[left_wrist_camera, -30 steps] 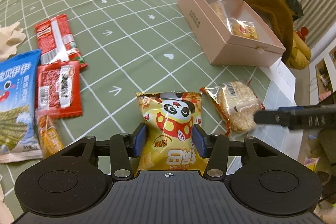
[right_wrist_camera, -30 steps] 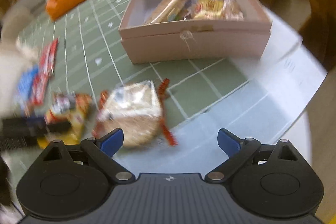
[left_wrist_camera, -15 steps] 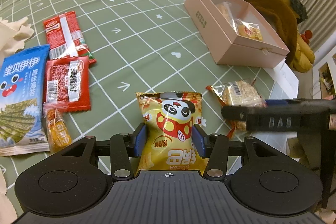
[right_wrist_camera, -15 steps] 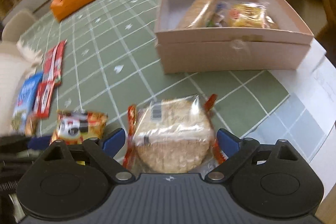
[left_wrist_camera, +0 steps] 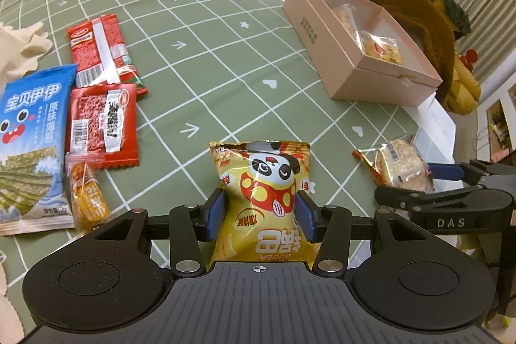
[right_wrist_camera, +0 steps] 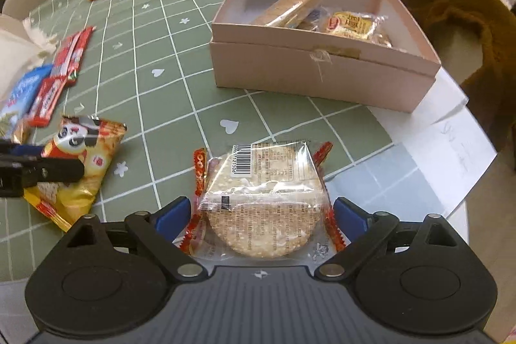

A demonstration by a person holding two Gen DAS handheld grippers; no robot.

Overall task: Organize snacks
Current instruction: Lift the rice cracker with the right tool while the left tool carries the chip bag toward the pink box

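The left hand-held gripper has its blue pads pressed against both sides of the yellow panda snack bag, which lies flat on the green checked worktop, its lower half between the pads. The right hand-held gripper stands wide, its fingers either side of the clear-wrapped rice cracker; the left pad meets only the wrapper's red crimped edge and the right pad stands just clear, so nothing is gripped. The cracker rests on the worktop near its front edge, in front of the open pink box, which holds several wrapped snacks.

Against the frame a second ago, the right hand-held gripper has shifted sideways: the cracker, then beside the left finger, now sits centred between the fingers. The left hand-held gripper and panda bag are unchanged.
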